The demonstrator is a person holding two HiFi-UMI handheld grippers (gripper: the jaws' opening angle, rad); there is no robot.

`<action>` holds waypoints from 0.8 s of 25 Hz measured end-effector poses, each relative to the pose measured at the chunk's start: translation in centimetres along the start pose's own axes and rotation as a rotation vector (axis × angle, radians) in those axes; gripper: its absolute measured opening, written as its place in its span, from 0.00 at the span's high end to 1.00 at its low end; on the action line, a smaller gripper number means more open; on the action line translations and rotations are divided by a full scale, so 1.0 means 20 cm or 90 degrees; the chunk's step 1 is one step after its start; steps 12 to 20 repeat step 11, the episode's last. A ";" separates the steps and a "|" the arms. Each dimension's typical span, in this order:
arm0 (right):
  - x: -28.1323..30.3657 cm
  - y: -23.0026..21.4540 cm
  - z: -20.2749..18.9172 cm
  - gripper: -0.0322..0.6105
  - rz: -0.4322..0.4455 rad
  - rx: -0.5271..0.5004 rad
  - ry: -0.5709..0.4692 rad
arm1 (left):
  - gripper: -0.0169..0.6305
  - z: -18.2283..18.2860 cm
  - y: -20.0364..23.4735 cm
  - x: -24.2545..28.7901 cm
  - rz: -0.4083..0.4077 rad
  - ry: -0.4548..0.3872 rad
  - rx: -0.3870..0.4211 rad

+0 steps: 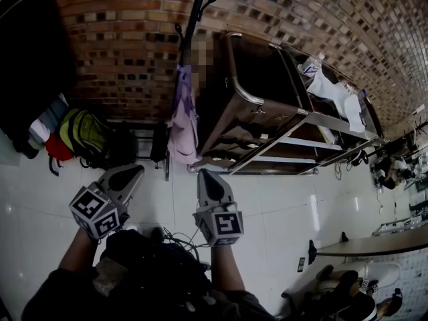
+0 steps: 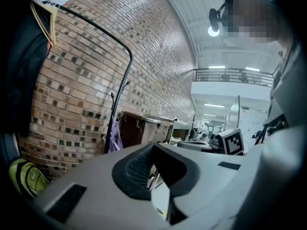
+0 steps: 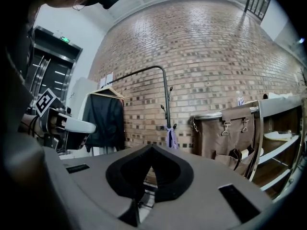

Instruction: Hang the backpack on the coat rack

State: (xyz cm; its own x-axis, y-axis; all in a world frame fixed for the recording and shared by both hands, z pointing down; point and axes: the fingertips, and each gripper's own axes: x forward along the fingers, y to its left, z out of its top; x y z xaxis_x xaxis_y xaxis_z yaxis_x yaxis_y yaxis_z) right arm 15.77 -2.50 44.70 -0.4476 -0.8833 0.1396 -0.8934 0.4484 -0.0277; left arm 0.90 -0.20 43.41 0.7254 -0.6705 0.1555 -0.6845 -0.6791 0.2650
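Backpack hangs on rack beyond left claw and right claw.

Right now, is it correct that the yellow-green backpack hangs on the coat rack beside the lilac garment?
No: the head view shows the yellow-green backpack down by the brick wall, off the coat rack, left of the lilac garment.

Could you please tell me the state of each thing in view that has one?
Left gripper, shut, empty.
Right gripper, shut, empty.
Lilac bag, hanging on the coat rack.
Green backpack, lying on the floor.
Black jacket, hanging up.
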 end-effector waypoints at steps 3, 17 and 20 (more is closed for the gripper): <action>0.01 0.02 0.00 0.95 0.000 0.001 0.009 | 0.94 0.01 0.01 -0.01 0.002 0.001 0.001; 0.03 0.02 -0.04 0.95 -0.019 -0.056 0.009 | 0.94 0.01 0.05 -0.04 0.009 -0.001 -0.007; 0.03 0.02 -0.04 0.95 -0.019 -0.056 0.009 | 0.94 0.01 0.05 -0.04 0.009 -0.001 -0.007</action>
